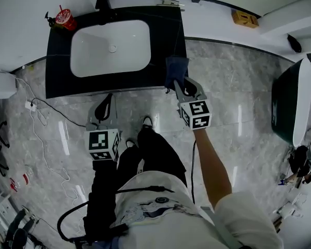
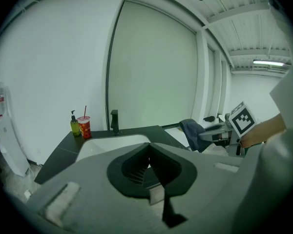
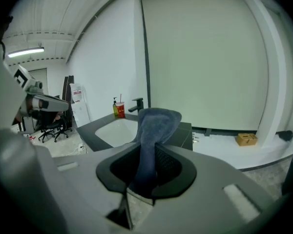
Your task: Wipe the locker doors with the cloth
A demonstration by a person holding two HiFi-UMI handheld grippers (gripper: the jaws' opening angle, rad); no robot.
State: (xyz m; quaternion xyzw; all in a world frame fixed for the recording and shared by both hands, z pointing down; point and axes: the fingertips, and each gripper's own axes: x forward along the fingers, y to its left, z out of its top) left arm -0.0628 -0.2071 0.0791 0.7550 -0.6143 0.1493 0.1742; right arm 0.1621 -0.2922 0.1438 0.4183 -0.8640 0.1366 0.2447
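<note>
The right tongs (image 3: 147, 156) gripped the blue cloth (image 3: 156, 123), its length pointing ahead toward the pale wall panel (image 3: 205, 57); the left tongs (image 2: 148, 155) sat closed and empty.

Cool, even white light fills the room, and the pale walls wash out almost to blank. A ceiling strip light (image 2: 269, 62) glows at the right of the left gripper view; another strip light (image 3: 25, 51) shows at the upper left of the right gripper view. In the head view the polished floor (image 1: 249, 87) carries pale streaks of glare, and shadows are soft and faint. Both gripper views bend hard at the edges, with black corners. The left gripper (image 2: 149, 167) and right gripper (image 3: 145, 172) loom soft, out of focus near the lens. The cloth (image 3: 154, 126) reads dark against the bright wall.
</note>
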